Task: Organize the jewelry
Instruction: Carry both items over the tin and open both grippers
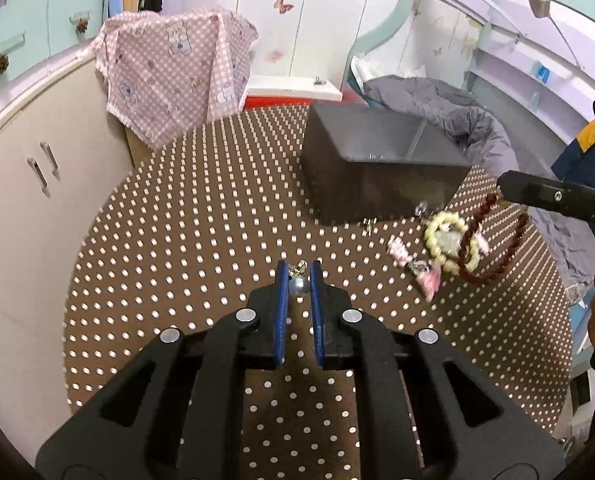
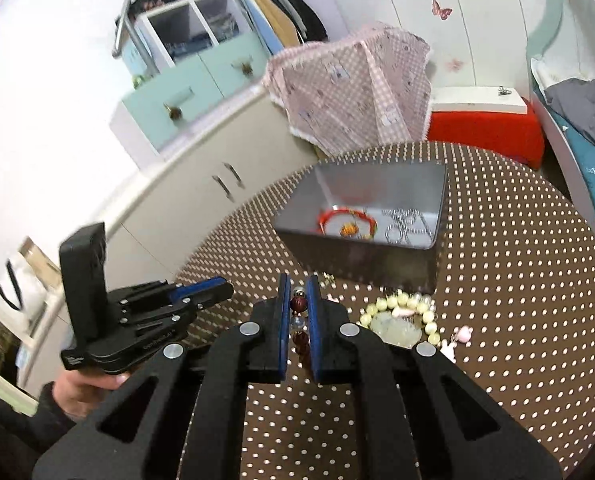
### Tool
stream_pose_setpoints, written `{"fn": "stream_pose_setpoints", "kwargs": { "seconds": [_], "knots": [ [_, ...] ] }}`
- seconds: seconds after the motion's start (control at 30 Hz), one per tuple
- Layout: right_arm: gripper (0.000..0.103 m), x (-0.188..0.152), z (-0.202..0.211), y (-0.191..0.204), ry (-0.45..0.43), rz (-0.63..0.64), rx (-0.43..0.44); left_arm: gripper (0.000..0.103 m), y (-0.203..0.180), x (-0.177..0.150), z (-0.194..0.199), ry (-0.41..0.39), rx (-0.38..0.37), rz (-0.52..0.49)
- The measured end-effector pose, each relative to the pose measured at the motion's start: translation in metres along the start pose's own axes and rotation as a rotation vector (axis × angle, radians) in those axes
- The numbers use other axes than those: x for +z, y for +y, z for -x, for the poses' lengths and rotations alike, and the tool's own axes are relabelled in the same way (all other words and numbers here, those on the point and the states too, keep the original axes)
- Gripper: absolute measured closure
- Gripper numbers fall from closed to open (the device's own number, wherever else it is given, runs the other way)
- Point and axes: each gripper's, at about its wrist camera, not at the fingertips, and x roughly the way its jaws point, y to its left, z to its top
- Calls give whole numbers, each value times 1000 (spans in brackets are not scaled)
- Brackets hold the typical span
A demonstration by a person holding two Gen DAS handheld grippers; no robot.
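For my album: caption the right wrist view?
Right gripper lifts dark red bead bracelet toward gray box.

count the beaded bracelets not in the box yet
2. The dark red bead bracelet hangs from the right gripper; the pale yellow bead bracelet lies on the table beside the grey box. Smaller ones may be hidden among the pink charms.

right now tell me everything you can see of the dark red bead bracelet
The dark red bead bracelet is a loop of round, glossy maroon beads that look like wood or stone, with at least one clear bead among them in the right wrist view. The right tongs are shut on a few beads at one end, lifting that part. The rest hangs down over the pale yellow bead bracelet, beside the grey box, above the dotted tablecloth.
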Motion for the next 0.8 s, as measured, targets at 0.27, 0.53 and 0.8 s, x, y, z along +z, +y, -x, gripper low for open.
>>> {"fn": "stream_pose_setpoints", "kwargs": {
  "seconds": [0.27,0.53,0.8],
  "knots": [
    [96,31,23,10,-72,35,9,92,-8,26,31,-80,-19,-24],
    [96,82,46,22,-178,99,-2,92,-30,84,52,-197,-40,-94],
    [96,113,32,5,-181,76,-21,92,-48,134,22,-186,-102,-92]
  ]
}}
